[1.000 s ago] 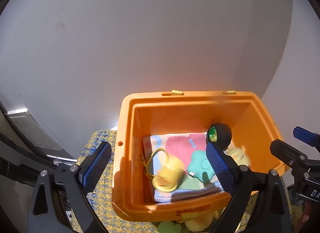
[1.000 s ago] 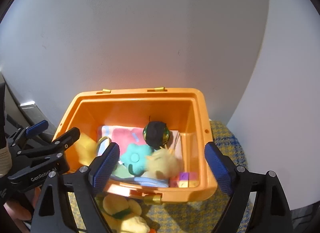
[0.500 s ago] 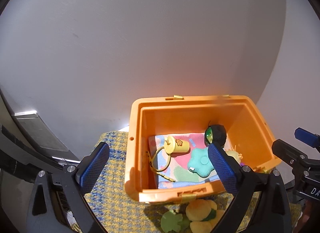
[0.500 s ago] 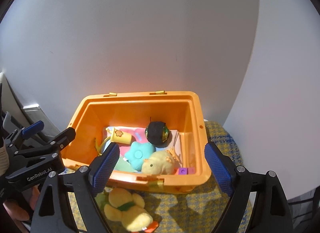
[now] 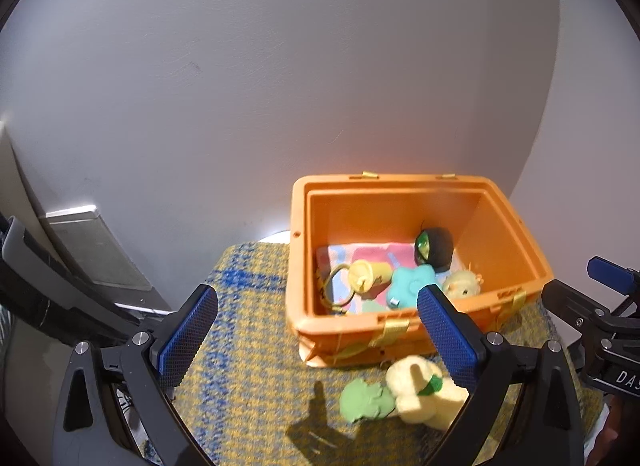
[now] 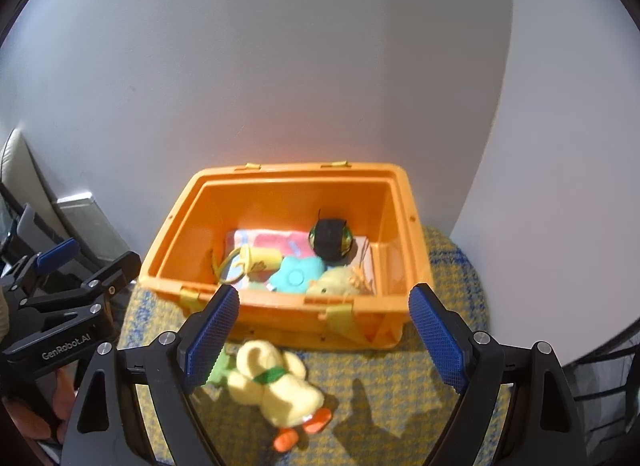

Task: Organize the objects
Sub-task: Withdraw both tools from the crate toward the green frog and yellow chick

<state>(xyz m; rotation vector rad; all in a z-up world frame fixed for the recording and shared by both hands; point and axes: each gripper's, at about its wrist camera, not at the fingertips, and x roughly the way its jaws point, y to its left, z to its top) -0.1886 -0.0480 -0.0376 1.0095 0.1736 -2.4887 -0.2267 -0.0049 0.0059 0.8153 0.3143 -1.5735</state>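
In the left wrist view the right blue pad point(image 5: 448, 336) of the left gripper point(image 5: 316, 330) covers one end of the yellow plush duck point(image 5: 416, 390), and the bin's near wall point(image 5: 360, 322) hides the lower part of the small yellow plush point(image 5: 464, 284) just behind that pad. In the right wrist view the right gripper's point(image 6: 324, 332) left pad point(image 6: 212, 332) masks most of the green plush point(image 6: 220, 372); the left gripper's body point(image 6: 60, 322) is cut by the frame's left edge

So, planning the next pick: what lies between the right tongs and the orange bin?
In the right wrist view, the yellow plush duck lies on the woven mat, between the open right tongs and the orange bin.
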